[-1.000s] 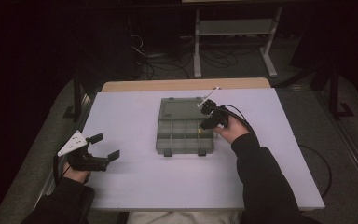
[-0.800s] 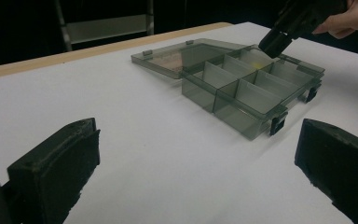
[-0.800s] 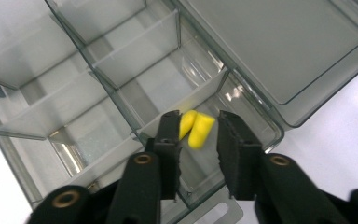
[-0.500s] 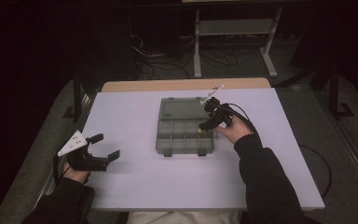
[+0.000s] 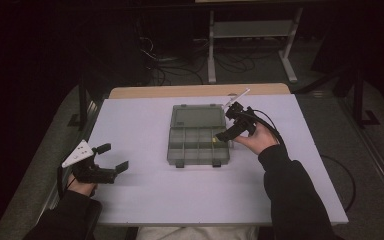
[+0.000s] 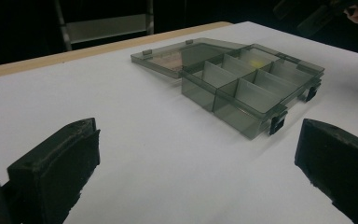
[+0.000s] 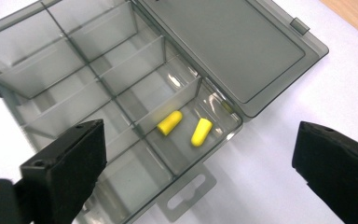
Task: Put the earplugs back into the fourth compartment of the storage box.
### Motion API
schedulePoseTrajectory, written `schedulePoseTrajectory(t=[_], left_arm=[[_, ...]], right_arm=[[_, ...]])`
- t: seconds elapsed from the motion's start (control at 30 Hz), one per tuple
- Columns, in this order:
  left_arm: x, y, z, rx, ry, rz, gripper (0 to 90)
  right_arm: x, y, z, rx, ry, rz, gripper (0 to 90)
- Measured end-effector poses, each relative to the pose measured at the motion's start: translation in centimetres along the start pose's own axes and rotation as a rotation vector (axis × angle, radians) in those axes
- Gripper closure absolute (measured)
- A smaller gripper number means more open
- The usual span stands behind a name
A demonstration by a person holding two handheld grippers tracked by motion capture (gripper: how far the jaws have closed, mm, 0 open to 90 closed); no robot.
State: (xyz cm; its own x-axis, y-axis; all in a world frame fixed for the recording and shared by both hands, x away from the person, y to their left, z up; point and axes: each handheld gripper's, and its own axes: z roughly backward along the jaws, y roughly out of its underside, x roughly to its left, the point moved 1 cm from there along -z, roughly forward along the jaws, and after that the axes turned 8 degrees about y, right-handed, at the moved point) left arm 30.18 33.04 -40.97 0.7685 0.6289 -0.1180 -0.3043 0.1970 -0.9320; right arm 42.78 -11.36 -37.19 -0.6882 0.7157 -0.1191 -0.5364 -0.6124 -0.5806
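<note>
Setting: lab or workshop recording bench
Evidence: white-topped table [image 5: 180, 200], cables on the floor [image 5: 155, 55], metal stand [image 5: 250, 35], dark surroundings

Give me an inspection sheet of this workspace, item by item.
Surface: white table top, bare around the box.
Job's things: smoky compartment box, lid lying open flat; two yellow earplugs in one end compartment.
Clutter: nothing seen.
Grippers: right tongs just opened, nothing between them, above the earplugs; left tongs open, apart from the box.
Cables: black cable trails from the right tongs.
Surroundings: dark floor, metal stand behind.
</note>
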Motion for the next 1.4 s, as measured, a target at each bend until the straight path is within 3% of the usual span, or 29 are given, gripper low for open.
schedulePoseTrajectory(t=[0.53,0.83,1.07,1.4], left_arm=[[0.0,0.0,0.0,0.001,-0.001,-0.002,0.0],[0.0,0.0,0.0,0.001,0.000,-0.002,0.0],[0.0,0.0,0.0,0.001,0.000,-0.002,0.0],[0.0,0.0,0.0,0.002,-0.001,-0.002,0.0]], right_arm=[[-0.6,2.8,3.0,-0.097,0.006,-0.056,0.0],[-1.2,5.2,3.8,-0.143,0.013,-0.089,0.0],[-1.2,6.8,4.2,-0.164,0.009,-0.100,0.0],[-0.6,9.4,5.3,-0.255,-0.016,-0.141,0.0]])
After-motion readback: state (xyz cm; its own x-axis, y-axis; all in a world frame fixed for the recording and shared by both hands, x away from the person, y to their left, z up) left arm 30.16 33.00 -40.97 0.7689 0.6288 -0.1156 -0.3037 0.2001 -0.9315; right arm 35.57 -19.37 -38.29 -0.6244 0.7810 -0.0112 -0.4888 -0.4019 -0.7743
